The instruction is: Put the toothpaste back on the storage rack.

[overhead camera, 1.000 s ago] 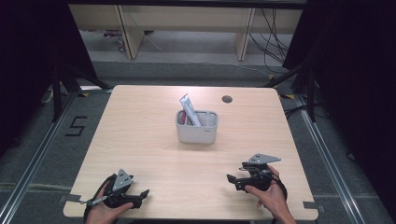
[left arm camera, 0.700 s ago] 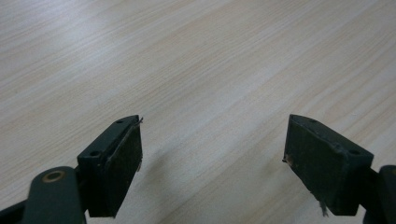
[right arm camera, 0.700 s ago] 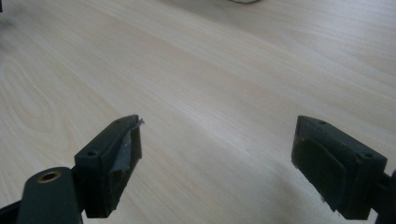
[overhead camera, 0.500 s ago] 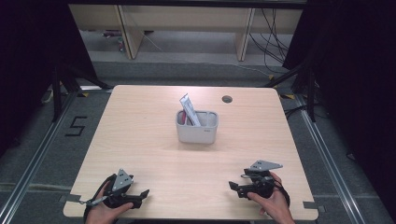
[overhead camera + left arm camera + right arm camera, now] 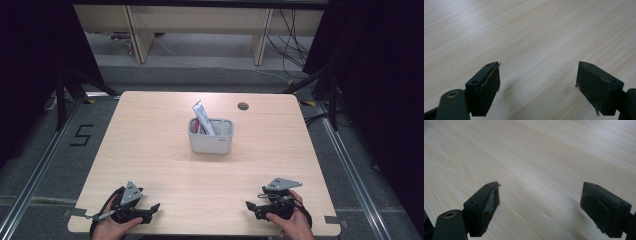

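Grippers sit at the near edge of the table, one in each hand, and we see both spread wide with nothing between their jaws. Our left gripper shows bare wood grain in the gap, and in the high view it lies low near the near left corner, its tips pointing toward the middle. Our right gripper likewise frames only wood; from above it rests near the near right corner, tips pointing left. The two are well apart, and both are well apart from the bin, which stands near the table's middle.

We cannot make out much inside the bin. A flat packet leans out of its left compartment, tilted, with its upper end above the rim; its print is too small to read, and its lower end is hidden by the front wall. Something reddish beside it is too blurred for us to name. The right compartment looks dark and we cannot tell what it holds.

Our left hand and right hand are cut off by the bottom edge, so the forearms are barely seen. A small dark hole marks the far side of the table. On each gripper a frayed scrap clings to a pad, though its material is unclear. Surroundings beyond the table fall into deep shadow.
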### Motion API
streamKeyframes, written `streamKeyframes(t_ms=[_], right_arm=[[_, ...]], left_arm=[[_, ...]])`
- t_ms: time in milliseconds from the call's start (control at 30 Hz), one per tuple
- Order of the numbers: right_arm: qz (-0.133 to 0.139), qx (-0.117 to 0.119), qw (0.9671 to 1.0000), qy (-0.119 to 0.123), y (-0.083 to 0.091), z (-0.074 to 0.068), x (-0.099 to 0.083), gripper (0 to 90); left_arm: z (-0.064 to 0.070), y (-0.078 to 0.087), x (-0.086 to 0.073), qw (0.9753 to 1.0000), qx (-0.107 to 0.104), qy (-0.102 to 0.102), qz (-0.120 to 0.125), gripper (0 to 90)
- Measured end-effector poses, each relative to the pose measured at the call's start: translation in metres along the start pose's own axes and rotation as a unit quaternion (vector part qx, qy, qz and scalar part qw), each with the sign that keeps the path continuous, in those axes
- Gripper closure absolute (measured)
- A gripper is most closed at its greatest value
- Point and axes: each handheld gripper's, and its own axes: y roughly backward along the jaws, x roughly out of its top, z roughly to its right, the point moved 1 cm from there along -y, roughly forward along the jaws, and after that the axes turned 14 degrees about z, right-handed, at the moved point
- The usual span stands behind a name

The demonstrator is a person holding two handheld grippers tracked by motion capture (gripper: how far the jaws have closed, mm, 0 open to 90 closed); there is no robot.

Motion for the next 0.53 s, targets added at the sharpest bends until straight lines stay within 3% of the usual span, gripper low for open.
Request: streamKeyframes(t_ms=[100, 233, 333, 367, 533], right_arm=[[-0.002, -0.002, 0.9998, -0.018, 0.0007, -0.0025, -0.0018, 16.6], [-0.003, -0.001, 1.0000, -0.003, 0.0011, 0.0003, -0.0020, 16.6], [-0.003, -0.005, 1.0000, -0.001, 0.0011, 0.0012, -0.0016, 16.6], [-0.003, 0.001, 0.9999, -0.014, 0.0005, -0.0015, -0.0018, 16.6], [-0.004, -0.004, 1.0000, -0.005, 0.0004, -0.0010, -0.0017, 16.6]], left_arm=[[0.0005, -0.0003, -0.0002, 1.0000, 0.002, 0.002, 0.001, 18.6], [0.0006, -0.0007, -0.0003, 1.0000, 0.001, 0.000, 0.000, 18.5], [0.0006, -0.0007, -0.0003, 1.0000, 0.001, 0.000, -0.001, 18.6], [0.0005, -0.0007, -0.0004, 1.0000, 0.001, 0.001, 0.000, 18.6], [0.0005, -0.0006, -0.0005, 1.0000, 0.002, 0.002, 0.001, 18.5]])
